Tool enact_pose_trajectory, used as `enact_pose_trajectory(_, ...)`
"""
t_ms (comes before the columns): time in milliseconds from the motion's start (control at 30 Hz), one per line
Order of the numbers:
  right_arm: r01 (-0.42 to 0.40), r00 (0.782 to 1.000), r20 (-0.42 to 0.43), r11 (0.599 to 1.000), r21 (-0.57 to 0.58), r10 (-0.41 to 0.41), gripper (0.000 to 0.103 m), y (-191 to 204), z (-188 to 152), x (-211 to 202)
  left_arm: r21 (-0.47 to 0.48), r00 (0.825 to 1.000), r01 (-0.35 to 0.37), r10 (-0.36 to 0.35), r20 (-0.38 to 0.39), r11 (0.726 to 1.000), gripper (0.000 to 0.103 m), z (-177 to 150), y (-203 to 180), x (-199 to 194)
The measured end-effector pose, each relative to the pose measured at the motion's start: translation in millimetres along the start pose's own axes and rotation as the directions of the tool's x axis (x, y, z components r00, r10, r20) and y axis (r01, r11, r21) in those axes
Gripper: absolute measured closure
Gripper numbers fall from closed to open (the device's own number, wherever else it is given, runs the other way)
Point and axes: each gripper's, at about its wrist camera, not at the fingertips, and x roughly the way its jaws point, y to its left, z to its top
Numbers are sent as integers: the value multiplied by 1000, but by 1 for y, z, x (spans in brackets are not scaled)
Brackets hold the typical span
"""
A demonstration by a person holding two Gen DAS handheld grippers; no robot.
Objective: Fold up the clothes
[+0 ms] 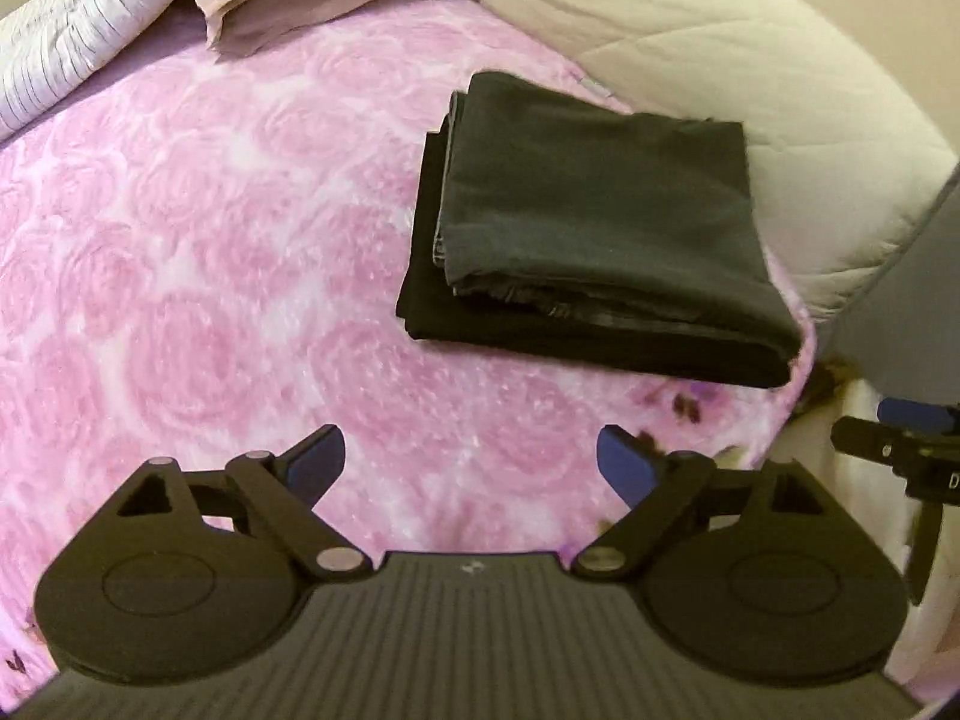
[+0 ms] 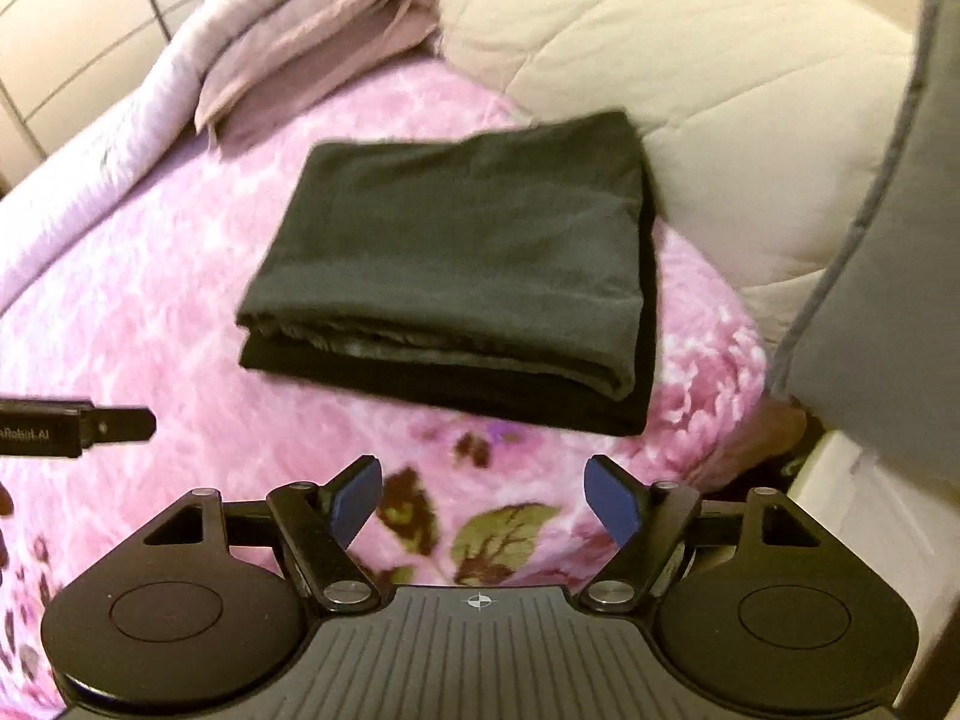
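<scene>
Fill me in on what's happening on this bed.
A person is folding clothes with a handheld gripper in each hand. A dark garment lies folded into a neat rectangle on the pink floral blanket, next to a cream quilt. The left gripper and the right gripper both hover in front of it, jaws open and empty.

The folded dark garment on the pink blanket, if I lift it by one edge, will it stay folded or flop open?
The folded dark garment would probably flop: it is soft cloth in loose stacked layers, with separate edges showing along the near side. Lifted by one edge, the lower layers would likely sag and unfold. Pushed across the plush pink floral blanket, it may bunch rather than slide.
</scene>
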Motion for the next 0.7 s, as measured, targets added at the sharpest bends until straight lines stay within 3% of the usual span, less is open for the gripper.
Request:
enact_pose_trajectory(133,31,998,57,997,66,-35,25,16,-6,-30,119,999,33,-37,28,992,14,-10,1,-26)
enact_pose_trajectory(333,92,990,96,993,77,-99,25,55,-21,-68,184,995,19,-37,93,983,14,-20,2,-72)
enact_pose_trajectory(433,98,986,125,990,98,-110,25,73,-28,-86,220,995,21,-42,91,975,14,-23,-1,-88)
enact_pose_trajectory(700,112,978,165,986,120,-131,25,96,-35,-124,219,994,-6,-17,105,976,14,-28,-12,-117)
